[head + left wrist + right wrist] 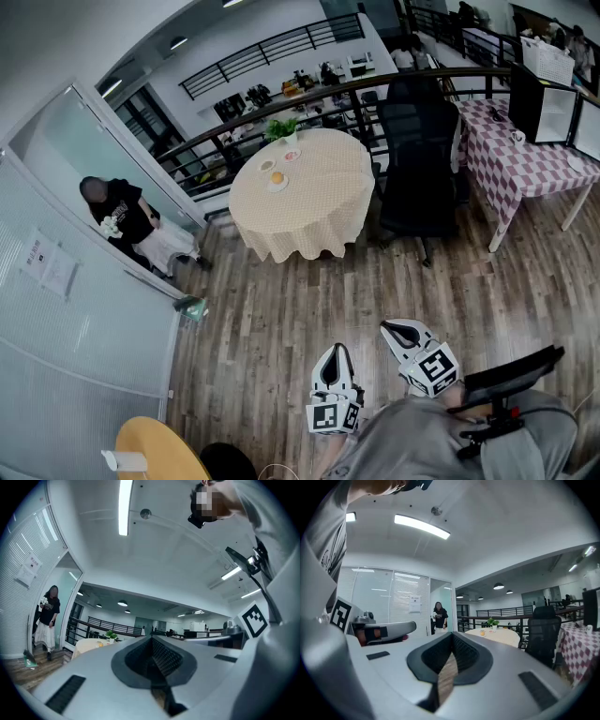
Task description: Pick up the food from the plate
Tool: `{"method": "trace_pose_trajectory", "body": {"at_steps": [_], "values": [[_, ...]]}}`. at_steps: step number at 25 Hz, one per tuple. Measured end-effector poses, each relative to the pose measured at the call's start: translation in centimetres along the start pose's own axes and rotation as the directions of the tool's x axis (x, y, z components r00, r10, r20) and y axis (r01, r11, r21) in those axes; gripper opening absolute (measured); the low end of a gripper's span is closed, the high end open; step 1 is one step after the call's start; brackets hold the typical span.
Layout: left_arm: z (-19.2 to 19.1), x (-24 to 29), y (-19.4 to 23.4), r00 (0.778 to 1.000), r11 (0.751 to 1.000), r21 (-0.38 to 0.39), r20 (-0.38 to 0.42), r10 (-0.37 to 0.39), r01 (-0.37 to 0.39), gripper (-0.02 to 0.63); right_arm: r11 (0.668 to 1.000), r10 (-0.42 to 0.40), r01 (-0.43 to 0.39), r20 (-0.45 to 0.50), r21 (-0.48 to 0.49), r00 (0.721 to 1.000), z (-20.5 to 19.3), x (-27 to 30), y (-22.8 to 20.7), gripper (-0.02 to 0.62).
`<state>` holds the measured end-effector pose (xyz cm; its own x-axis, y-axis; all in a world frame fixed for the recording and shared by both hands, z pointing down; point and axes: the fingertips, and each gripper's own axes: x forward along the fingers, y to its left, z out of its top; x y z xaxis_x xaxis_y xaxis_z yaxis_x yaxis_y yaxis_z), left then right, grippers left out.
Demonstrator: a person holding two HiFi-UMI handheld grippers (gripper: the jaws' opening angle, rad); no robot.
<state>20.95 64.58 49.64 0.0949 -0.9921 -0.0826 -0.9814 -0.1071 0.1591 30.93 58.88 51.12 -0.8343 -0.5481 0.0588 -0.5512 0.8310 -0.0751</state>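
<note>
The food, an orange piece (277, 177), lies on a white plate (278, 186) on a round table with a cream cloth (309, 202), far across the wooden floor. Two more small plates (292, 156) and a potted plant (281, 129) stand beside it. Both grippers are low in the head view, close to my body and far from the table. My left gripper (335, 349) (152, 639) is shut and empty. My right gripper (392, 327) (452, 635) has its tips together, with nothing held. In the right gripper view the table (499, 635) and the orange food (482, 633) show small in the distance.
A black office chair (412, 159) stands right of the round table, and a checkered table (525, 155) further right. A person (122, 214) stands by the glass partition (84, 309) at the left. A small wooden table (159, 452) is at my lower left. A dark railing (281, 103) runs behind.
</note>
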Motion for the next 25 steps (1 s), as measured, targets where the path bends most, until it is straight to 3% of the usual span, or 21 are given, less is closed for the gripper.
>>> {"method": "trace_pose_trajectory", "body": {"at_steps": [10, 14, 17, 21, 25], "values": [[-1.1, 2.0, -3.3, 1.000, 0.999, 0.027, -0.004, 0.021, -0.021, 0.011, 1.000, 0.007, -0.007, 0.029, -0.009, 1.000, 0.4, -2.1, -4.0, 0.015], [-1.4, 2.7, -4.8, 0.998, 0.997, 0.038, 0.007, 0.060, -0.060, 0.011, 0.998, 0.028, -0.030, 0.030, 0.058, 0.999, -0.5, -3.0, -6.2, 0.015], [-1.8, 3.3, -6.2, 0.995, 0.995, 0.028, 0.006, 0.097, -0.097, 0.011, 0.997, 0.042, -0.041, -0.002, 0.070, 0.999, -1.8, -3.3, -8.0, 0.015], [-1.7, 4.0, -7.5, 0.996, 0.994, 0.064, 0.004, 0.089, -0.089, 0.012, 0.999, 0.043, -0.043, -0.035, 0.020, 0.998, -2.4, -3.4, -9.2, 0.015], [-1.8, 5.9, -8.1, 0.996, 0.993, 0.078, 0.006, 0.093, -0.093, 0.011, 0.997, 0.038, -0.036, -0.040, 0.066, 0.998, -2.8, -3.3, -11.4, 0.015]]}}
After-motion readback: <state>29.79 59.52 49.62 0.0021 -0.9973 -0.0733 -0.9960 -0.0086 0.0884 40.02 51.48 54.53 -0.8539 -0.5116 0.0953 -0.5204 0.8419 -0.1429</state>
